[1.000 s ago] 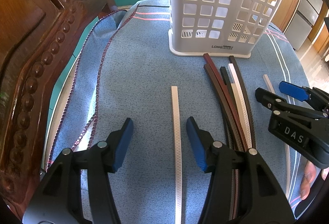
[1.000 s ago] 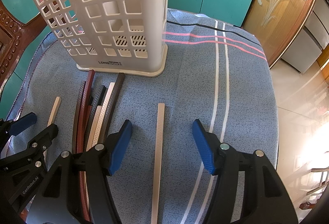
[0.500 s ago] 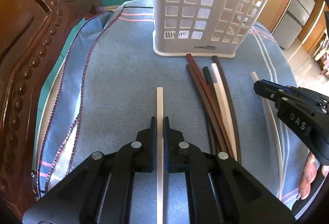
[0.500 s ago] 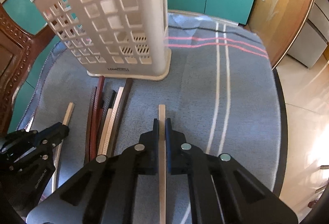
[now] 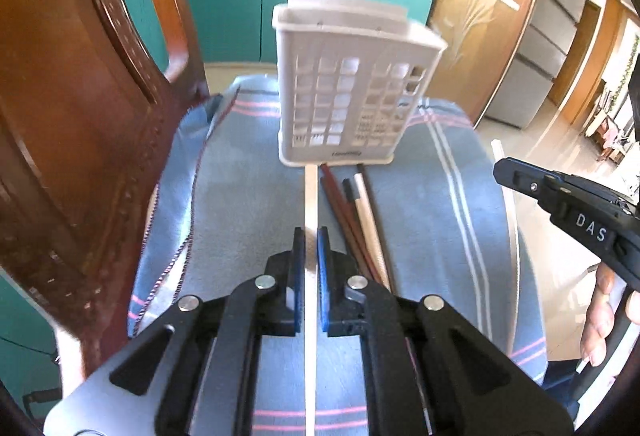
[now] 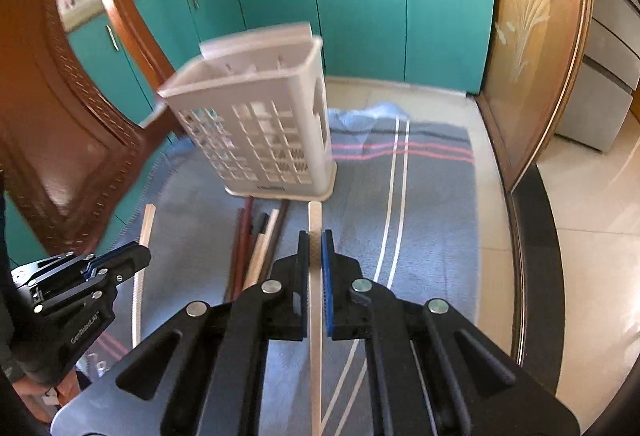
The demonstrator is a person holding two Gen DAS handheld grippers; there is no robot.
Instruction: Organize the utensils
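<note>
My left gripper (image 5: 311, 236) is shut on a white chopstick (image 5: 310, 196) and holds it above the blue cloth, tip toward the white slotted utensil basket (image 5: 348, 92). My right gripper (image 6: 316, 240) is shut on a pale chopstick (image 6: 315, 220), also lifted and pointing at the basket (image 6: 260, 128). Several dark red, black and cream chopsticks (image 5: 354, 208) lie on the cloth in front of the basket; they also show in the right wrist view (image 6: 256, 236). Each gripper shows in the other's view: the right one (image 5: 576, 220) and the left one (image 6: 80, 284).
A carved wooden chair back (image 5: 72, 140) stands close on the left. The blue striped cloth (image 5: 440, 196) covers a round table (image 6: 536, 236) whose edge drops off to the right. Teal cabinets (image 6: 360, 8) stand behind.
Both grippers closed on their chopsticks, then lifted and pulled back from the basket. The view now sits higher, with the basket farther away.
</note>
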